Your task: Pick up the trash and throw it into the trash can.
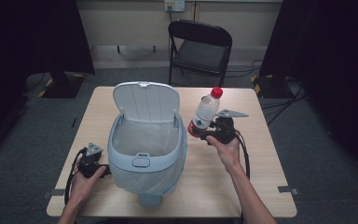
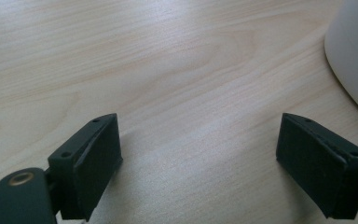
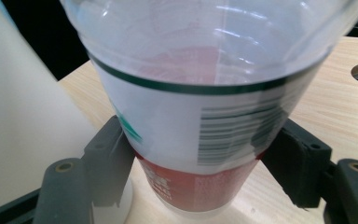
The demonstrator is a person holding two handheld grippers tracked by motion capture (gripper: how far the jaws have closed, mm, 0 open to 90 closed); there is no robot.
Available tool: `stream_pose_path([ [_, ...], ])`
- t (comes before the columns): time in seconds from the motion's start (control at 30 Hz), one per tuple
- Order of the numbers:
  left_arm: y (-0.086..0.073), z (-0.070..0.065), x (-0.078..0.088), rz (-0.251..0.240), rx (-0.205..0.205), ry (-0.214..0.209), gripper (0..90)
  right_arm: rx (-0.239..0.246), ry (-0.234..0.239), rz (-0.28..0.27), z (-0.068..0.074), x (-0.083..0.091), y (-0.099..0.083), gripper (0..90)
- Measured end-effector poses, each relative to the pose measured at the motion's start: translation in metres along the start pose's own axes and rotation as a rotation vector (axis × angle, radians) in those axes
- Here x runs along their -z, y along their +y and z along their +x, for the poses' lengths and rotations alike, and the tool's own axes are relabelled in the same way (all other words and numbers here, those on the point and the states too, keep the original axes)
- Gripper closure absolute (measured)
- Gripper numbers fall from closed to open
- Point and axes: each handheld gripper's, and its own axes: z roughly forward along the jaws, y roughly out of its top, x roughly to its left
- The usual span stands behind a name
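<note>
A clear plastic bottle with a red cap and a red-and-white label is held above the table, tilted, just right of the bin. My right gripper is shut on the bottle's lower part; in the right gripper view both black pads press the bottle at its label. A white pedal bin with its lid up and a liner inside stands mid-table. My left gripper rests at the bin's left base; its jaws stand wide apart over bare wood in the left gripper view, holding nothing.
The bin wall curves in at the right of the left gripper view. The wooden table has bare room at its right and front right. A black folding chair stands behind the table's far edge.
</note>
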Motion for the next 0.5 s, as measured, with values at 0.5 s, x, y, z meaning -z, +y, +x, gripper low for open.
stream_pose_path([
  [0.5,0.000,0.000,0.000,-0.001,0.000,0.001,13.3,0.012,0.018,-0.055,0.013,0.045,-0.005,28.4],
])
